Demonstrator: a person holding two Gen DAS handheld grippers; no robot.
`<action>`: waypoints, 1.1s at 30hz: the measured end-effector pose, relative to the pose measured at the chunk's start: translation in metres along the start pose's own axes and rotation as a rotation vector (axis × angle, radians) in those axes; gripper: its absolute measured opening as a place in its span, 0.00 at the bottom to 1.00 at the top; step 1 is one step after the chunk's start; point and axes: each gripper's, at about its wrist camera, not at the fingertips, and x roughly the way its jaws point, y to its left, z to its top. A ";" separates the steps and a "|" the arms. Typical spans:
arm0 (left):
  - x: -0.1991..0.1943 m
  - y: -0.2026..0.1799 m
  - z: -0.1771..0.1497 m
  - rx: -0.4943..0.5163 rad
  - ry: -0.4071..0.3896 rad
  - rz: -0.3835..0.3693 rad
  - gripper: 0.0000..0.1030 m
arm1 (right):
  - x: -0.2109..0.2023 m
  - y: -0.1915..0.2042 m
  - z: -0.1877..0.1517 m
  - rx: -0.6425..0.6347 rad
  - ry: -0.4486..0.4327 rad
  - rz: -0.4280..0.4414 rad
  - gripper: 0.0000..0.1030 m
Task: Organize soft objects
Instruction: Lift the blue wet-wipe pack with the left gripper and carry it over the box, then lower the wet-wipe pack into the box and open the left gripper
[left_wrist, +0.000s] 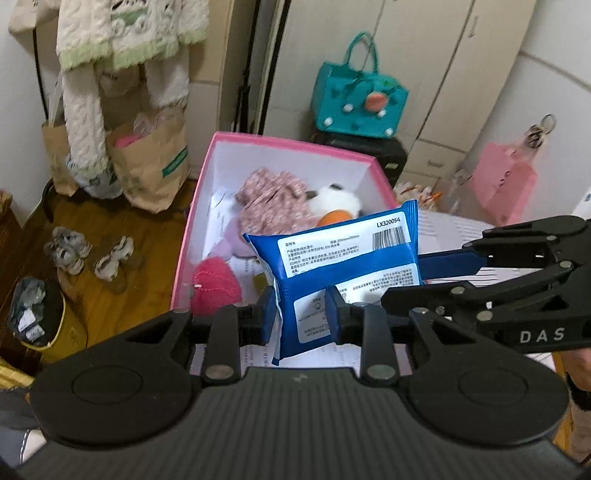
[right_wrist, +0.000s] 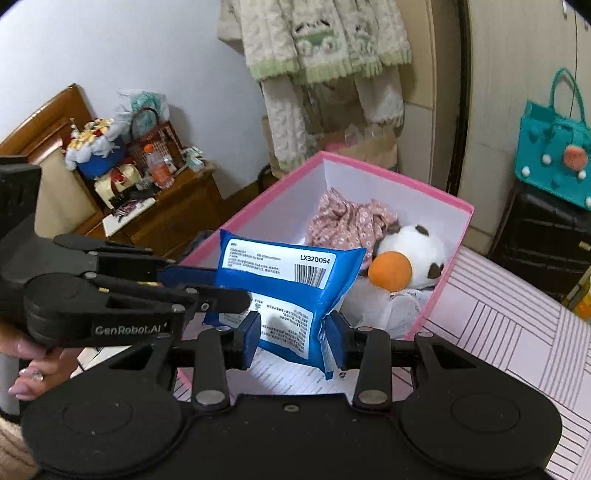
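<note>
Nearest, left gripper (left_wrist: 301, 317): blue-padded fingers pinched on the lower end of the blue plastic wipes packet with white printed labels (left_wrist: 343, 258). Right gripper (right_wrist: 293, 339), reaching in from 3 o'clock in the left view: likewise clamped on that packet's other end. Packet held upright between both, above the near end of the pink cardboard box with white inside (left_wrist: 291, 140). Beyond, inside the box: hot-pink knitted piece (left_wrist: 214, 288) at 9 o'clock, white plush toy with orange beak (right_wrist: 406, 258), pink floral cloth (right_wrist: 351, 218) at 12 o'clock. Farthest, at 1 o'clock: teal handbag (left_wrist: 358, 96).
</note>
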 end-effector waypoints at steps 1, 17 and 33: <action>0.006 0.002 0.001 -0.007 0.015 0.004 0.26 | 0.006 -0.002 0.001 -0.001 0.009 -0.009 0.44; 0.050 0.015 -0.014 -0.017 0.152 0.021 0.26 | 0.050 0.008 0.004 -0.210 0.113 -0.132 0.44; 0.031 -0.003 -0.019 0.132 0.116 0.138 0.42 | -0.004 0.003 -0.014 -0.184 -0.019 -0.140 0.43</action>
